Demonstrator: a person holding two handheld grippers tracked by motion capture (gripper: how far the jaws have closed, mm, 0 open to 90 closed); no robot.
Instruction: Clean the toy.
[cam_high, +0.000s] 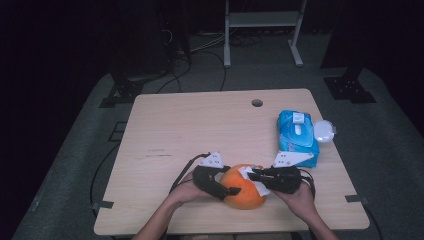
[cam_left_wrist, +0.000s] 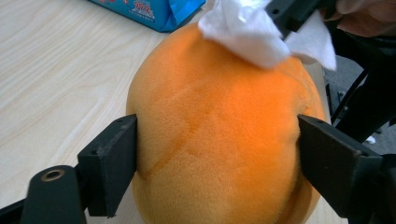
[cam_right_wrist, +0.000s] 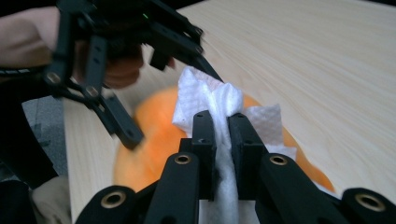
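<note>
Near edge of table (cam_high: 150, 130), centre-right: orange plush ball (cam_high: 243, 192), fuzzy pile, seams visible. Judged light, soft, compressible, not fragile, not slippery; round form likely to roll or squirm if pushed off-centre. Best hold: across widest part, jaws on opposite flanks, as now.

Left gripper (cam_high: 220, 186): jaws spread wide, straddling ball at mid-height. In left gripper view, left pad (cam_left_wrist: 114, 163) flush against plush; right pad (cam_left_wrist: 334, 161) at or just off surface, cannot tell if pressing. No clear dent in pile. Reads as loose bracket, not firm clamp. No earlier frame to compare.

Right gripper (cam_right_wrist: 220, 125): jaws clamped tight on white tissue (cam_right_wrist: 212, 100), wad bunched between pads, loose tail hanging below and flaring out to right. Tissue soft, limp, tears easily; wad resting on top of ball at its far-right shoulder (cam_left_wrist: 252, 32).

Far right on table: blue wipes pack (cam_high: 298, 136), white lid (cam_high: 324, 131) just beside it, well apart from ball.

Judgement: wiping ball surface with tissue; left side steadying. Risk: ball rotating under wipe pressure if left hold stays slack; tissue shredding on pile.
</note>
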